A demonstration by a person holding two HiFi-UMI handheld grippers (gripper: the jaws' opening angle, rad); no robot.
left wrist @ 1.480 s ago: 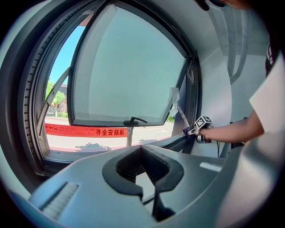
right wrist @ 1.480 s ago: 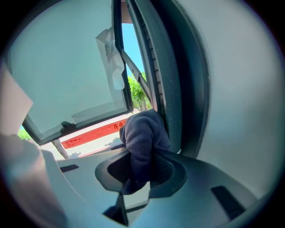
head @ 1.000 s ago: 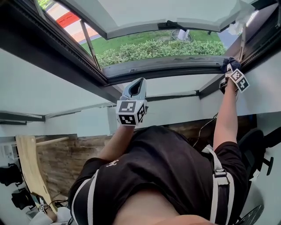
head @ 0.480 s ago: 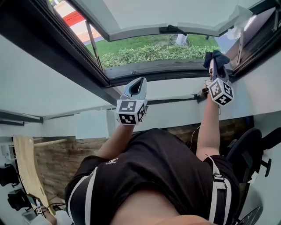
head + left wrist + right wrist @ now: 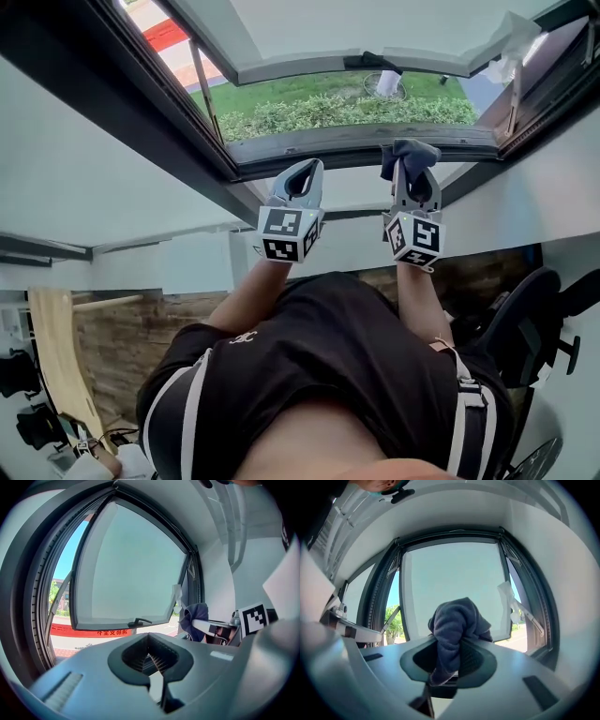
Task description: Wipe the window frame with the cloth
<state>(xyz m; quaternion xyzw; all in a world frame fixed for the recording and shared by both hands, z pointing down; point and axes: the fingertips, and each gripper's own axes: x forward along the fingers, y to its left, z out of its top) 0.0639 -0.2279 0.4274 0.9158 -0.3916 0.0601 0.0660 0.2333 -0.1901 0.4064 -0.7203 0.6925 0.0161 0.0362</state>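
Note:
My right gripper is shut on a dark blue cloth, which bunches over its tips against the dark lower rail of the window frame, right of the middle. In the right gripper view the cloth hangs out between the jaws of the right gripper, with the tilted-out sash behind it. My left gripper is shut on nothing and hovers just below the rail, left of the right one. In the left gripper view the left gripper shows its jaws closed, and the cloth appears to its right.
The sash is pushed outward, with a handle on its lower edge. Grass and a hedge lie outside. A metal stay crosses the left side; white wrapping clings to the right stay. An office chair stands at lower right.
My right gripper has carried the cloth leftward along the lower rail, from the right corner to near the middle. The left gripper shifted slightly right and stayed shut.

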